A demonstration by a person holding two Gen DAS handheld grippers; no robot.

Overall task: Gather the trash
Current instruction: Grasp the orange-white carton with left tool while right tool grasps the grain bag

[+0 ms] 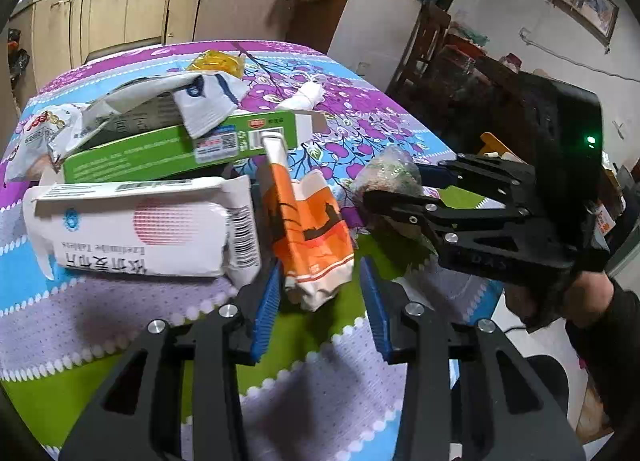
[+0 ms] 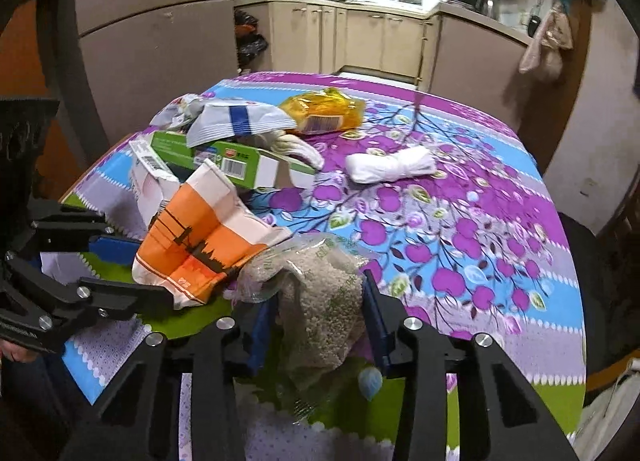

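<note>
Trash lies piled on a flowered tablecloth (image 1: 352, 109). My left gripper (image 1: 320, 303) is open, its blue pads either side of the near end of an orange-and-white carton (image 1: 308, 229); pads do not clearly touch it. My right gripper (image 2: 314, 327) is open around a clear bag of pale grains (image 2: 320, 293), which also shows in the left wrist view (image 1: 388, 171). The carton also shows in the right wrist view (image 2: 200, 233), beside the left gripper (image 2: 132, 265). The right gripper (image 1: 400, 189) shows in the left wrist view.
A white medicine box (image 1: 140, 233), a green box (image 1: 168, 145), white wrappers (image 1: 208, 101), a yellow packet (image 2: 324, 113) and a knotted white bag (image 2: 388, 167) lie on the table. Kitchen cabinets (image 2: 360, 41) stand behind. A dark chair (image 2: 592, 253) is at the table's right edge.
</note>
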